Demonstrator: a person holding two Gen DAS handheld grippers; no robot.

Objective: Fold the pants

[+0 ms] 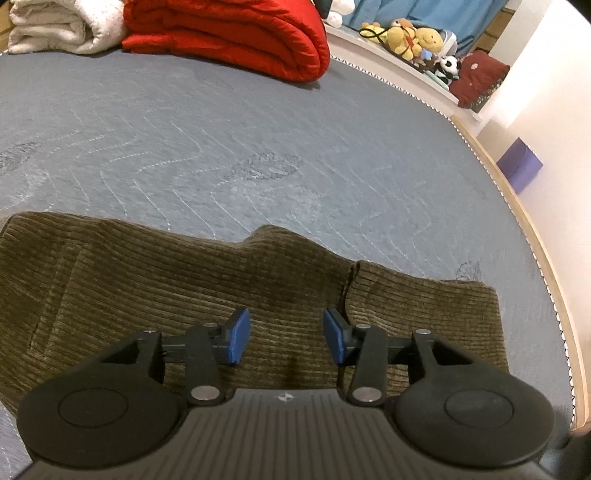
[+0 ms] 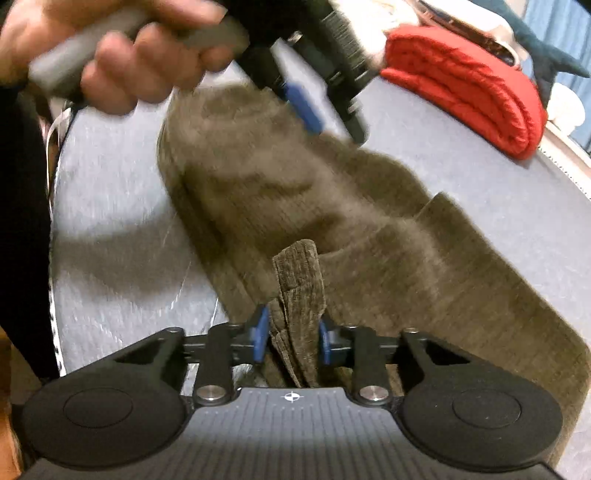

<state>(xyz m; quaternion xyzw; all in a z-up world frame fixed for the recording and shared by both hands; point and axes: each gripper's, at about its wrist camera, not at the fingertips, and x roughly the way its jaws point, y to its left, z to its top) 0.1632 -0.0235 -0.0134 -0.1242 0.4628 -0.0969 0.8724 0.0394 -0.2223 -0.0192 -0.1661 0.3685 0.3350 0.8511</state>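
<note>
Olive-brown corduroy pants [image 1: 166,280] lie on the grey-blue quilted bed [image 1: 221,147]. My left gripper [image 1: 286,338] is open and empty, its blue pads just above the cloth near a fold edge. In the right wrist view the pants [image 2: 332,206] stretch away across the bed, blurred. My right gripper [image 2: 291,338] is shut on a bunched end of the pants [image 2: 299,280], which sticks up between the pads. The left gripper [image 2: 306,107] and the hand holding it show blurred at the top of that view, over the far end of the pants.
A folded red quilt [image 1: 229,37] and a rolled white blanket [image 1: 55,29] lie at the far side of the bed. Stuffed toys [image 1: 410,37] sit on a ledge behind. The bed's edge [image 1: 517,206] curves along the right, with a purple box [image 1: 519,164] beyond.
</note>
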